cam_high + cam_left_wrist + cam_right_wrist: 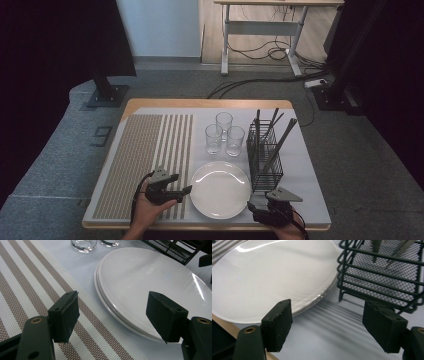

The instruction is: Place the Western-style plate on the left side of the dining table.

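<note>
Two grippers, left (186,190) and right (251,206), jaws wide, flank a white plate (220,188); each should slide squarely onto its rim

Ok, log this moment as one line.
left gripper: open, beside plate | right gripper: open, near plate and basket | nothing held | glasses untouched

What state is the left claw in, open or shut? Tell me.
Open: the left claw has its jaws wide apart, with the plate rim between them, untouched.
</note>
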A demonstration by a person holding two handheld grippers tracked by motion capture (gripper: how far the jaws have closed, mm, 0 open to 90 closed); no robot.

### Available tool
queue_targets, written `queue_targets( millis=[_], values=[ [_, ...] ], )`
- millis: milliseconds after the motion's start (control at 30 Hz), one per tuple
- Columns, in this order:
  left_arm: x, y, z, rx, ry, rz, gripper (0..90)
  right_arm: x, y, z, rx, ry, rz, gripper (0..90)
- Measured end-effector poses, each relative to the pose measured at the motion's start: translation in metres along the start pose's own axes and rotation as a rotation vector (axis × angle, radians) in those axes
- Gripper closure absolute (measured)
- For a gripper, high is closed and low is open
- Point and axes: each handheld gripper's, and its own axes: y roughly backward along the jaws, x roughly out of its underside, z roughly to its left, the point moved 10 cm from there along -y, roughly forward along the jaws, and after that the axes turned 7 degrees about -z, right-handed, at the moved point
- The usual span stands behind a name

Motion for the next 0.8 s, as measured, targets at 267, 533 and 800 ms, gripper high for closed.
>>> queue_targets(
  millis=[267, 533, 800],
  values=[
    [0.002, -0.002, -0.001, 0.002, 0.001, 0.005, 26.7, -0.001, -0.005, 0.009, -0.042, -0.004, -0.005, 28.1],
    [0.004, -0.005, -0.003, 0.007, 0.001, 0.013, 26.7, -0.003, -0.014, 0.021, -0.075, 0.017, 0.000, 29.8],
    [0.004, -0.005, -0.003, 0.006, 0.003, 0.012, 26.8, -0.003, -0.020, 0.025, -0.082, 0.020, -0.005, 31.1]
  ],
)
